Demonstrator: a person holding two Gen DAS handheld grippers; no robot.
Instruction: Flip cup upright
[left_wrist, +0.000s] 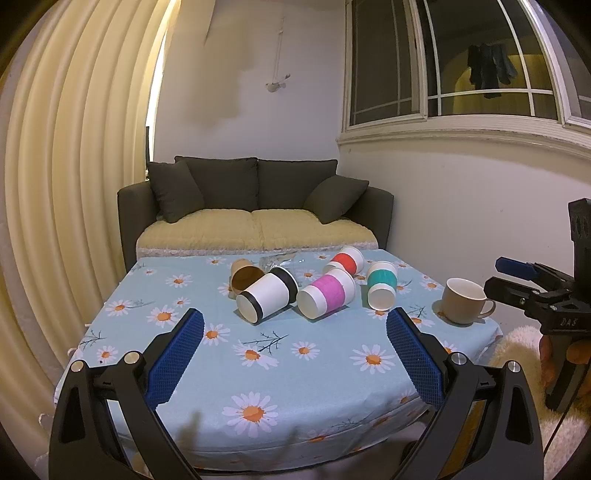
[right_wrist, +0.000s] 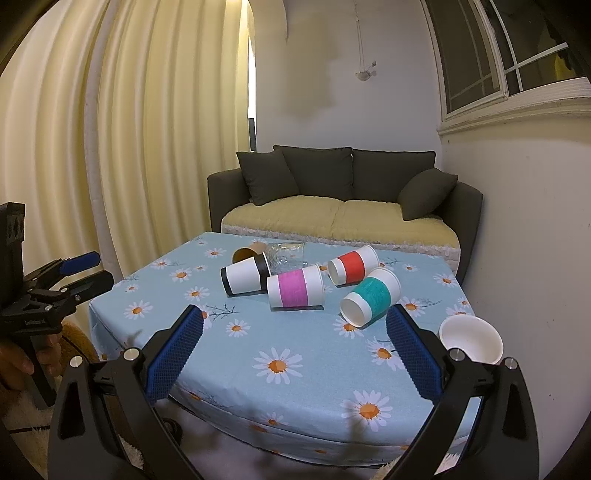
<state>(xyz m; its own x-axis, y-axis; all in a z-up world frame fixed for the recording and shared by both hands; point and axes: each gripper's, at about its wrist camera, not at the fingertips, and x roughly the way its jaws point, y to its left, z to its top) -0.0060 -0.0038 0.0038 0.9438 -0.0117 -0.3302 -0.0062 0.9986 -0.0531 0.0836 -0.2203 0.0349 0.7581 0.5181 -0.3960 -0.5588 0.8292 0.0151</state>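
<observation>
The left gripper (left_wrist: 294, 345) hovers low over the near edge of the daisy-print tablecloth (left_wrist: 295, 369), its jaws wide apart and holding nothing. Across the middle lie tipped paper cups: brown cup (left_wrist: 245, 277), black-banded cup (left_wrist: 266, 295), pink-banded cup (left_wrist: 327, 297), teal-banded cup (left_wrist: 382, 290), red-banded cup (left_wrist: 347, 260). A beige mug (left_wrist: 463, 301) stands upright by the right edge. The right gripper (right_wrist: 294, 345) also hovers spread and unloaded over the table's near side.
</observation>
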